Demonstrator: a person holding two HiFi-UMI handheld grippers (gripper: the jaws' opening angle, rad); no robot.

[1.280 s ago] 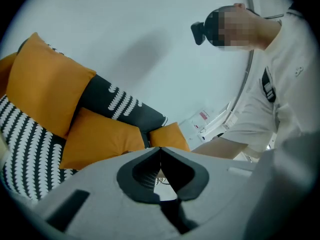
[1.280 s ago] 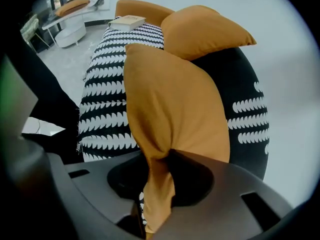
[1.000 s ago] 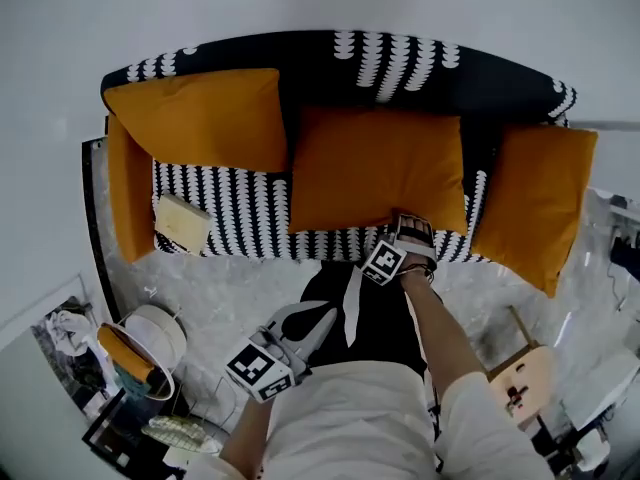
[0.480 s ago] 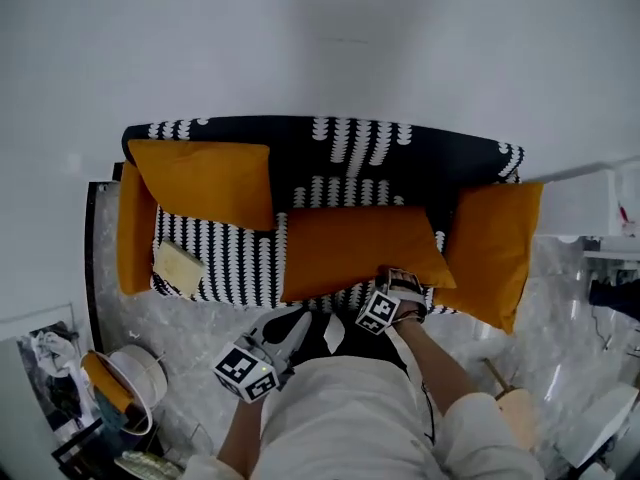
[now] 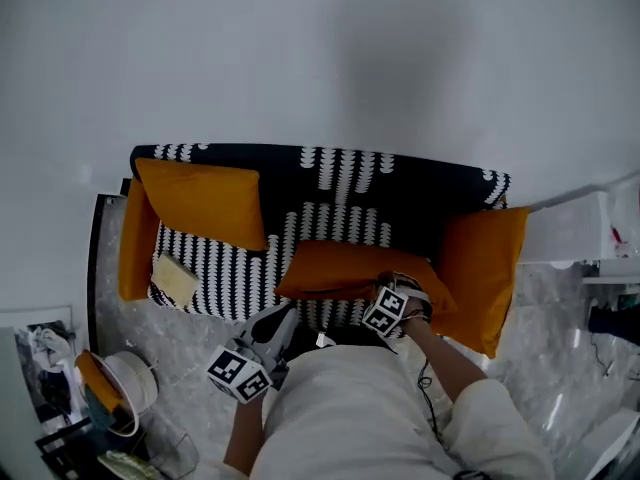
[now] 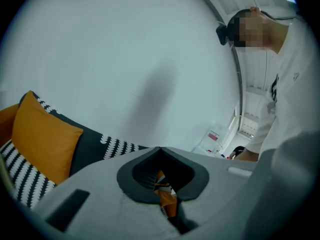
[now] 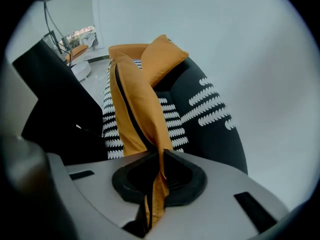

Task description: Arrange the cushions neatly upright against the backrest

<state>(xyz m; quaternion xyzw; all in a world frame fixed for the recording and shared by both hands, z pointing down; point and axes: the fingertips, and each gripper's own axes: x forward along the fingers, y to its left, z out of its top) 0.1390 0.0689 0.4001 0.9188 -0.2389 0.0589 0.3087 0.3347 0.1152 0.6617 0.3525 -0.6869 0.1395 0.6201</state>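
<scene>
Orange middle cushion is now up off the sofa seat at its front hem, where a second ago it lay flatter. Right gripper jaws have just been closing and now pinch that hem. Lift looks started, but the cushion is not upright yet. Left gripper is closed in front of the sofa, off the cushion, with an unidentifiable orange scrap in its gap. The backrest is bare behind. End cushions sit at the sofa's ends, leaving room.

Living room: sofa with cushions

The middle cushion is partly hidden behind the right tongs; the person's torso covers the sofa front.
</scene>
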